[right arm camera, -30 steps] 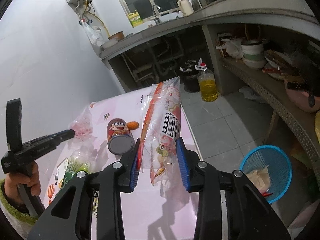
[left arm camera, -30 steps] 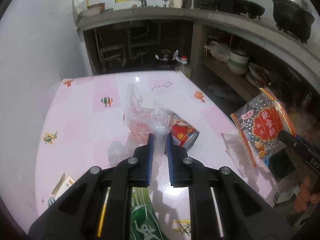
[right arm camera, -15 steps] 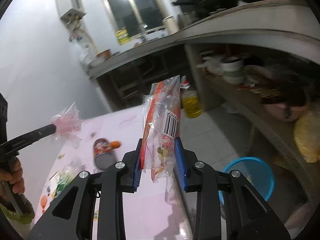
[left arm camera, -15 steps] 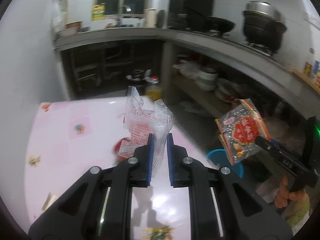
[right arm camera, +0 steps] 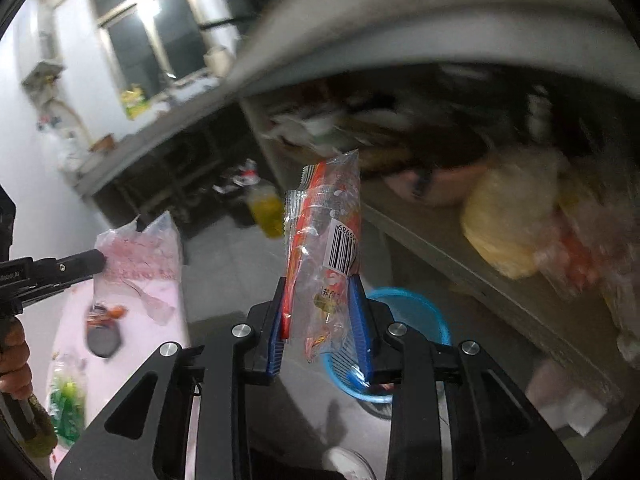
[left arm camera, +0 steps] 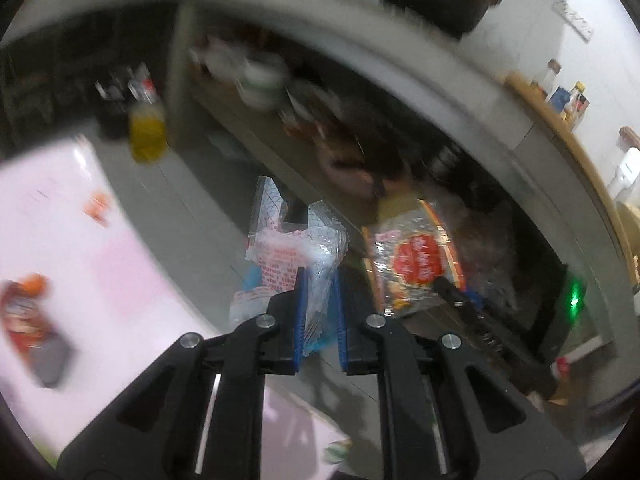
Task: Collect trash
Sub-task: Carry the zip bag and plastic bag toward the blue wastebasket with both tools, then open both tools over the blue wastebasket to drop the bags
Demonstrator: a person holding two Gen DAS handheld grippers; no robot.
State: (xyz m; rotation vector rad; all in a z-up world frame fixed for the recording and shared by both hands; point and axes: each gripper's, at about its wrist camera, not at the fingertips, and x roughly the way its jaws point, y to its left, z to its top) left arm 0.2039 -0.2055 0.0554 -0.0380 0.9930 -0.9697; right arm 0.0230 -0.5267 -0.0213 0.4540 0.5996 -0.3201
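gripping a clear wrapper (left arm camera: 296, 256) in the left gripper (left arm camera: 319, 304) and a red wrapper (right arm camera: 326, 248) in the right gripper (right arm camera: 320, 324), either flimsy piece could flutter past the blue basket (right arm camera: 420, 308) if let go before it hangs above the rim.

black tongs (left arm camera: 318, 312) with blue pads (left arm camera: 299, 316), clear wrapper (left arm camera: 294, 256) printed in pink-red text. other black tongs (right arm camera: 322, 316), blue pads too, clear packet (right arm camera: 324, 240) striped red-orange with a black-and-white barcode. blue basket (right arm camera: 416, 312) on grey floor (right arm camera: 236, 276). pink table (left arm camera: 80, 248), red can (left arm camera: 28, 320), yellow bottle (left arm camera: 147, 132).
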